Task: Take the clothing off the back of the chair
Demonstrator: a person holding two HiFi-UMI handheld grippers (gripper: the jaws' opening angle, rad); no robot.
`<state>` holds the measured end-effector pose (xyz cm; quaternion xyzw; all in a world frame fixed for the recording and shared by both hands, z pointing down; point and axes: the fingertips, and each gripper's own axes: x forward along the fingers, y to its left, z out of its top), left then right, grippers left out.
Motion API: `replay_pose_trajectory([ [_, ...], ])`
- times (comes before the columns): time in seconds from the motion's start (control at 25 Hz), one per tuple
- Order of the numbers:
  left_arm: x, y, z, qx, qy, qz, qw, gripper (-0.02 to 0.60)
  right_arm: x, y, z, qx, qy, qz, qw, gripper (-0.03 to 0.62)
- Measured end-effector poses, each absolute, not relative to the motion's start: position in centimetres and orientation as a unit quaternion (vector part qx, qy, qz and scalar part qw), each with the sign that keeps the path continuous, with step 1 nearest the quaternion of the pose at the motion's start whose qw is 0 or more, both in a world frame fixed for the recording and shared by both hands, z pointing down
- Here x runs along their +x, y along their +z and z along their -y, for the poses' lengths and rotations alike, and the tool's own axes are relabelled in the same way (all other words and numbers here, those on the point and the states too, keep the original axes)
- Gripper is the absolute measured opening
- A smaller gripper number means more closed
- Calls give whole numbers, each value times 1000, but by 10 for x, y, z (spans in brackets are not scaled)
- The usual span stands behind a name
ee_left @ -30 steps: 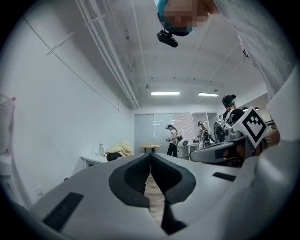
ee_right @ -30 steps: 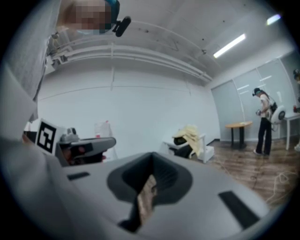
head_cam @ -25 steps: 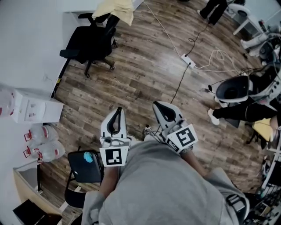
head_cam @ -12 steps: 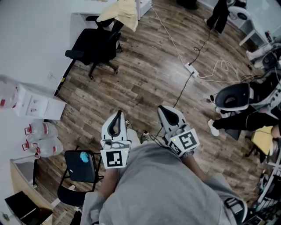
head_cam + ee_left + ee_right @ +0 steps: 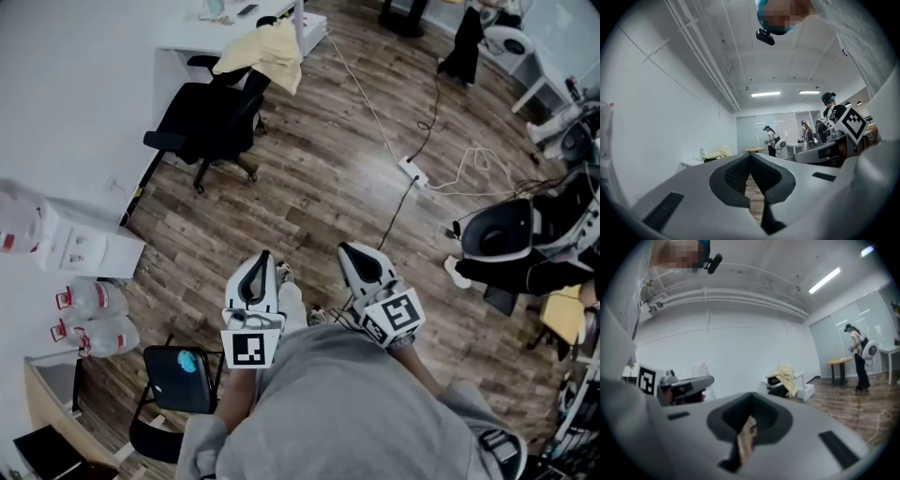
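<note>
Both closed and empty, brought left gripper (image 5: 257, 266) and right gripper (image 5: 362, 259) nearer yellow clothing (image 5: 267, 52) draped on black chair (image 5: 212, 118), upper left, yet well apart.

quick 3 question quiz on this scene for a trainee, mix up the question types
1. True or false: the right tool is holding the yellow clothing.
2. Where is the clothing? A. draped over the back of the black office chair. B. on the floor beside the power strip. C. on top of the water bottles.
3. Fill in: the jaws of the left tool and of the right tool are both ___, with nothing between them.

Key: 1 false; 2 A; 3 shut
</note>
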<state>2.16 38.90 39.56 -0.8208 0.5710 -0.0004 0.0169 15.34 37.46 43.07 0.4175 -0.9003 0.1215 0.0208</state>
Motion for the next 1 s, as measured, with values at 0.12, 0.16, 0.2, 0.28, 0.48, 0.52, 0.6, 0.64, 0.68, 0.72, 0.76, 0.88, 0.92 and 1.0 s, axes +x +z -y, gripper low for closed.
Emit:
replay_pose_trajectory([
  [0.12, 18, 394, -365, -825, -11, -565, 22, 32, 149, 428, -354, 424, 122, 897, 22, 34],
  [0.16, 18, 393, -356, -826, -14, -562, 23, 31, 149, 427, -347, 429, 124, 895, 22, 34],
  [0.2, 17, 392, -348, -828, -13, -560, 20, 31, 148, 427, -339, 433, 126, 892, 21, 34],
  [0.28, 15, 390, -333, -833, -5, -554, 11, 31, 147, 426, -326, 442, 131, 887, 17, 34],
  [0.48, 9, 385, -301, -837, 6, -547, 18, 31, 138, 424, -298, 453, 129, 882, 14, 34],
  [0.52, 7, 383, -295, -839, 10, -544, 23, 31, 135, 423, -293, 452, 128, 883, 13, 34],
  [0.6, 2, 381, -283, -842, 16, -539, 19, 31, 128, 422, -285, 448, 128, 885, 12, 34],
  [0.64, 0, 381, -278, -844, 20, -536, 12, 31, 125, 421, -280, 448, 129, 885, 9, 32],
  [0.68, -2, 381, -272, -845, 22, -534, 6, 31, 121, 420, -275, 449, 130, 884, 6, 32],
  [0.72, -5, 380, -266, -847, 25, -532, 4, 31, 118, 419, -270, 449, 131, 884, 4, 32],
  [0.76, -9, 379, -261, -847, 28, -530, 4, 31, 114, 418, -265, 450, 130, 884, 4, 32],
  [0.88, -21, 376, -246, -847, 36, -531, 6, 31, 101, 417, -250, 452, 121, 884, 14, 32],
  [0.92, -26, 376, -242, -846, 39, -531, 4, 31, 97, 419, -246, 453, 119, 883, 20, 32],
  [1.0, -34, 376, -232, -846, 43, -531, 5, 31, 87, 422, -236, 452, 116, 884, 27, 34],
])
